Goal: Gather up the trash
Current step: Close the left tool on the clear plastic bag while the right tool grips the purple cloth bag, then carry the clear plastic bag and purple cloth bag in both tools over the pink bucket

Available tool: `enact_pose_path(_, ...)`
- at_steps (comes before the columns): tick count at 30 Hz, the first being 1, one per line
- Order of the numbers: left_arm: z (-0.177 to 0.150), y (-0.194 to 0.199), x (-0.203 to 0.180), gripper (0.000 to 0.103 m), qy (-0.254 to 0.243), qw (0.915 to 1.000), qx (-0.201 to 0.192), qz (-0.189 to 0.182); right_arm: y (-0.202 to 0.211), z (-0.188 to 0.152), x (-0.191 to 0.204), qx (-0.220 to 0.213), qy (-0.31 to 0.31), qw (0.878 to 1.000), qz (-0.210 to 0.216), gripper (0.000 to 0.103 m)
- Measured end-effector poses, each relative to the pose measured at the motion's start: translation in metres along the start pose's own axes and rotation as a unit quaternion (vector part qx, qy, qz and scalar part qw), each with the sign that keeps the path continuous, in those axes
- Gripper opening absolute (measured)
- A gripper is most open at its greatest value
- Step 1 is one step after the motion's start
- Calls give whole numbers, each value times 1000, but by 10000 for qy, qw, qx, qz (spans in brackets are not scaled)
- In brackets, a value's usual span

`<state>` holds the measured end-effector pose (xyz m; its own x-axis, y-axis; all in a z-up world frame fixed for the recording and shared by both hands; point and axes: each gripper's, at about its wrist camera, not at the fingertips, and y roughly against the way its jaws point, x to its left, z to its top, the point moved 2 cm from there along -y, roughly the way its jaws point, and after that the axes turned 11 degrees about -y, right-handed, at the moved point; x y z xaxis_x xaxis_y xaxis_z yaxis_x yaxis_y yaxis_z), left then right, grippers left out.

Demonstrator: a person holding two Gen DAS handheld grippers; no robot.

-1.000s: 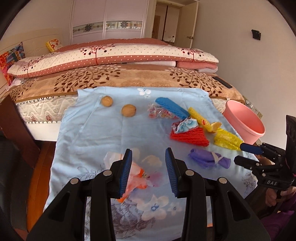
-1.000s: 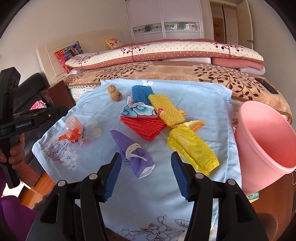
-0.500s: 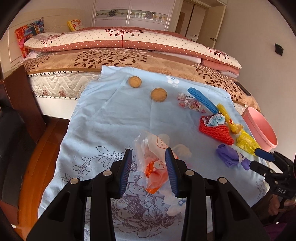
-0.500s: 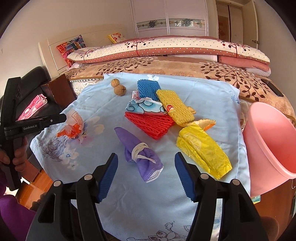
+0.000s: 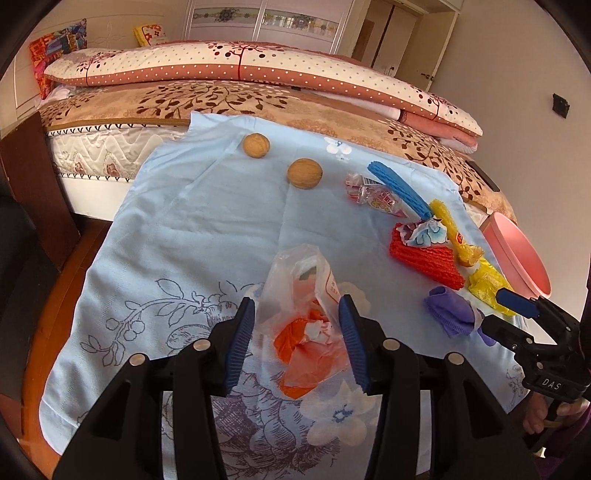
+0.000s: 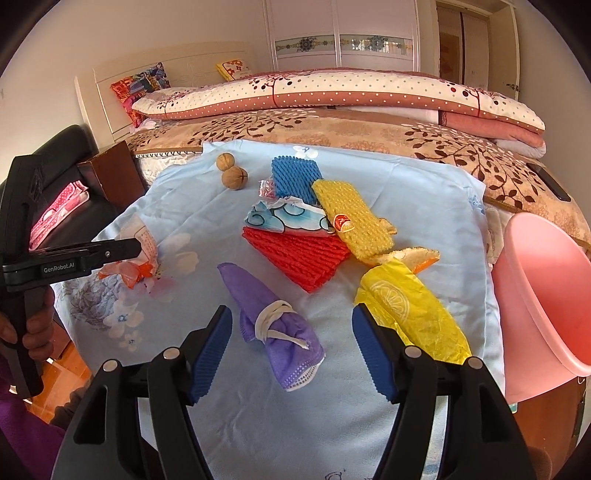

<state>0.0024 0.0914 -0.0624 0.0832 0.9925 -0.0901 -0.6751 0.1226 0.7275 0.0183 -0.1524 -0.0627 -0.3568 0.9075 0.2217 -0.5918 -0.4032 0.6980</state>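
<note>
Now brought forward over the blue cloth [image 5: 192, 236] so the open left gripper [image 5: 297, 334] straddles the crumpled plastic bag [image 5: 303, 321], unclosed, likely ready to pinch, with the right gripper [image 6: 291, 347] open around the purple mask [image 6: 273, 325], pink bin [image 6: 546, 295] waiting beside.

We see a bedroom with pale walls [image 6: 92, 33], a white wardrobe [image 6: 343, 33], a bed [image 6: 369, 129] under leaf-patterned covers with folded quilts [image 5: 229, 66], and reddish wooden floor [image 5: 66, 266].
</note>
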Motion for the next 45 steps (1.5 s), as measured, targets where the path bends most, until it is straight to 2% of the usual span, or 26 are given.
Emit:
enact_pose_path(9,0,3,-7,42,-138,9998,-166,38,-14,-8,-7,178,-58,9998,-63,67)
enact_pose_path(10,1,4,-9,36,-171,9997,-191,28,-15,-8,-7,199,-61,9998,-52,67)
enact_pose_path(13,3,7,-12,31,-233,9994,-253,23,-17,-10,-7,239,-59,9997,-10,67)
enact_pose_path(15,4,9,-13,29,-267,9992,-292,17,-17,-12,-6,273,-35,9996,52,61)
enact_pose_path(17,5,11,-15,28,-302,9990,-326,23,-16,-14,-3,297,-5,9995,138,48)
enact_pose_path(24,7,16,-19,27,-341,9985,-424,-10,-4,-15,-1,136,23,9997,194,38)
enact_pose_path(26,9,17,-21,27,-356,9983,-462,-31,3,-11,-3,31,-56,9998,185,26)
enact_pose_path(28,11,20,-25,27,-393,9979,-520,-64,8,-7,-7,-76,-149,9997,177,20)
enact_pose_path(36,17,25,-37,27,-601,9958,-674,-125,26,0,-20,-363,-360,9986,120,18)
enact_pose_path(45,37,29,-59,27,-799,9919,-914,-368,58,20,-46,-974,-744,9923,-172,18)
